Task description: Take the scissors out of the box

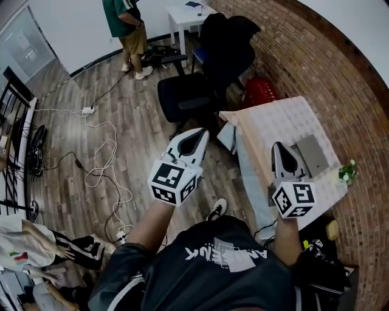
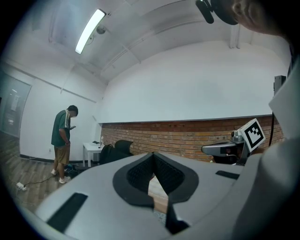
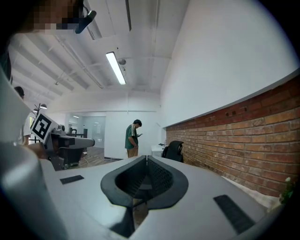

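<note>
A flat grey box (image 1: 313,155) lies on a table (image 1: 285,121) covered with a pale quilted cloth, against the brick wall. No scissors show in any view. My left gripper (image 1: 200,132) is held over the wooden floor, to the left of the table's corner, shut and empty; in the left gripper view its jaws (image 2: 153,155) meet at the tips. My right gripper (image 1: 278,146) hangs over the table's near part, short of the box, shut with nothing in it. In the right gripper view the right gripper (image 3: 146,158) points level along the brick wall.
A black office chair (image 1: 188,94) and a red object (image 1: 261,91) stand beyond the table. A small plant (image 1: 347,173) sits at the table's right edge. Cables (image 1: 100,164) trail over the floor at left. A person in a green shirt (image 1: 127,30) stands by a white table (image 1: 188,15).
</note>
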Motion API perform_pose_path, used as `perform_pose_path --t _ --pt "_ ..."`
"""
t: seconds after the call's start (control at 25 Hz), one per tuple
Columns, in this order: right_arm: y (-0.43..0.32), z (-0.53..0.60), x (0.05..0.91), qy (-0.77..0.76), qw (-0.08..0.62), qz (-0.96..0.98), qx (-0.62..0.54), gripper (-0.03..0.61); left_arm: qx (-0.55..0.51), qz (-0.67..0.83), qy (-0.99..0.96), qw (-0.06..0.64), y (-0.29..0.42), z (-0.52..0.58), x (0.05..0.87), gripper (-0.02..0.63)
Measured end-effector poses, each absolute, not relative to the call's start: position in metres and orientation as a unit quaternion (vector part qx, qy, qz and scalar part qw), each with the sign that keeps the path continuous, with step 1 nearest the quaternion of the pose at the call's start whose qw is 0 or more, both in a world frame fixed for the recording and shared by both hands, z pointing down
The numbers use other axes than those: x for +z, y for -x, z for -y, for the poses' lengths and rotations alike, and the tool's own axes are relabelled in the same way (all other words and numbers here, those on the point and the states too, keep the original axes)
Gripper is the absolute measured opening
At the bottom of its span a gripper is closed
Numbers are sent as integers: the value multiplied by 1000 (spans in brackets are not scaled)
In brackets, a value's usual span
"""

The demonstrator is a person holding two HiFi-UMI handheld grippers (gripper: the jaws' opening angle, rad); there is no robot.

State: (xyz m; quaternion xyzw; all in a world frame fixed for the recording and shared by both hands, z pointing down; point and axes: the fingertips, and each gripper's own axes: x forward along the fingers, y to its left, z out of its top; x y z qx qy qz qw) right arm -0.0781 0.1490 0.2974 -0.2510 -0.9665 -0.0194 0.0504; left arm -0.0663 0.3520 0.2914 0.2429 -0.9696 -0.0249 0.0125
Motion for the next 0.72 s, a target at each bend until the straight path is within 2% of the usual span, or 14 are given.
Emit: perform_pose_path --t 0.28,0.48,0.72 --pt "144 -106 298 231 46 972 -6 41 -19 964 -263 37 155 -302 290 12" --pt "179 -57 306 206 35 978 23 41 67 946 -315 29 195 -234 273 12" --pt "210 13 325 157 41 986 47 41 78 931 -354 38 247 -170 282 12"
